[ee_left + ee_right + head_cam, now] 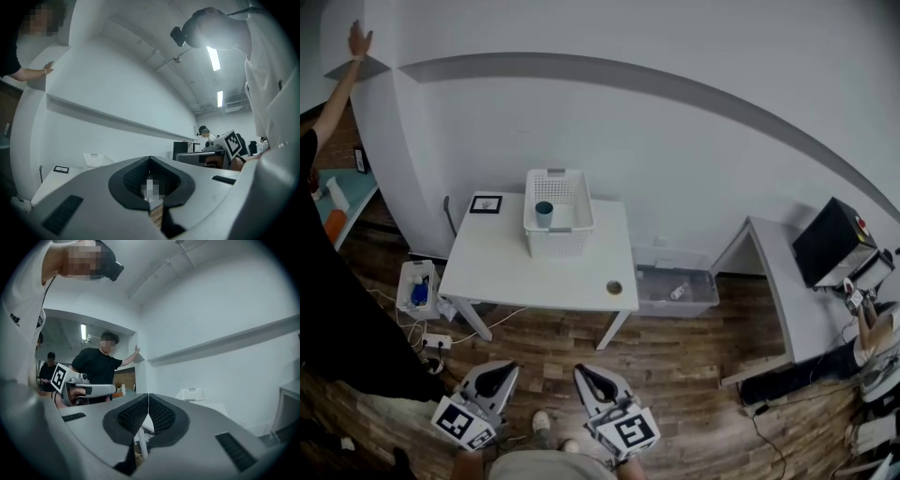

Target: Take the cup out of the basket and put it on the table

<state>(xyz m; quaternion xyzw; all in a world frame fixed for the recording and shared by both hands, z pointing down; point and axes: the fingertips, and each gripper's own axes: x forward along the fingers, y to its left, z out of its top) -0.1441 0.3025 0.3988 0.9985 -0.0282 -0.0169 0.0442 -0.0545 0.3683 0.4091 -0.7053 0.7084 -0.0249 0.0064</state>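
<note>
A white basket (558,212) stands at the back of a white table (506,267), and a teal cup (544,214) stands upright inside it. My left gripper (494,377) and right gripper (594,377) hang low near my body, well short of the table's front edge. Both are shut with nothing between the jaws. In the left gripper view the jaws (150,160) meet in a seam and the basket (96,160) shows far off. From the right gripper (148,397), likewise closed, the basket (191,394) is small and distant. The cup is hidden in both gripper views.
A small black frame (486,203) and a round object (614,287) lie on the table. On the floor are a clear bin (675,291) to the right and a white bin (417,286) to the left. A grey desk (792,300) stands at right. A person (328,112) leans on the wall at left.
</note>
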